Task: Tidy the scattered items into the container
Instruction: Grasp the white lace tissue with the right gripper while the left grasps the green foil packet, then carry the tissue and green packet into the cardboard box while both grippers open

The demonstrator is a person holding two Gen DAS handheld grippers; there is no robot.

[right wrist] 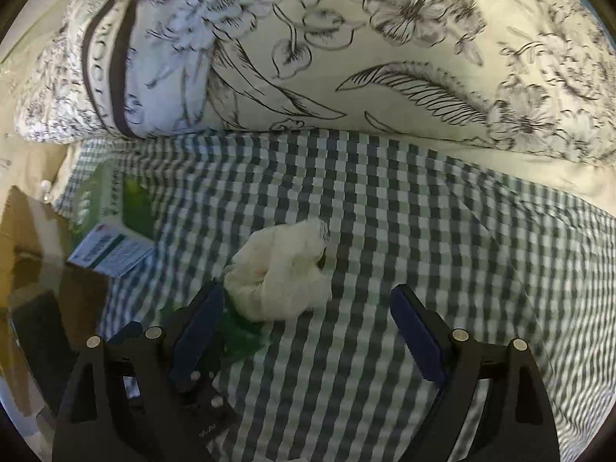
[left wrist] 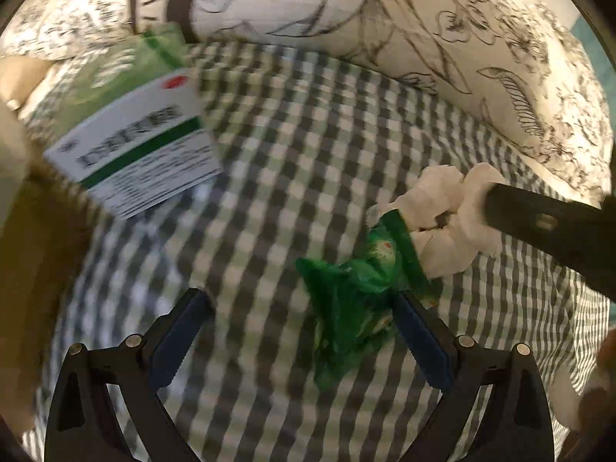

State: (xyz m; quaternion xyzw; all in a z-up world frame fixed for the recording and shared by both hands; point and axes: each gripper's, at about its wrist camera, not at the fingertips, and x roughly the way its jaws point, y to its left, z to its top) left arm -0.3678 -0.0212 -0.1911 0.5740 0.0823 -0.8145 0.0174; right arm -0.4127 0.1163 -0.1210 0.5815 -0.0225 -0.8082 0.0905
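A crumpled green wrapper point(left wrist: 354, 308) lies on the checked sheet, against the right finger of my open left gripper point(left wrist: 300, 300). A crumpled white tissue point(left wrist: 442, 208) lies just beyond it; the right gripper's finger point(left wrist: 546, 219) reaches it from the right. In the right wrist view the tissue point(right wrist: 285, 273) lies between the fingers of my open right gripper point(right wrist: 308, 292), near the left one, with the green wrapper point(right wrist: 238, 331) beside it. A white and green medicine box point(left wrist: 142, 158) and a green packet point(left wrist: 127, 69) lie at the left. The cardboard container point(right wrist: 34, 238) stands at the left edge.
A floral pillow point(right wrist: 346, 46) lies across the back of the bed. The checked sheet point(right wrist: 423, 231) covers the bed. The container's brown wall point(left wrist: 42, 238) stands at the left.
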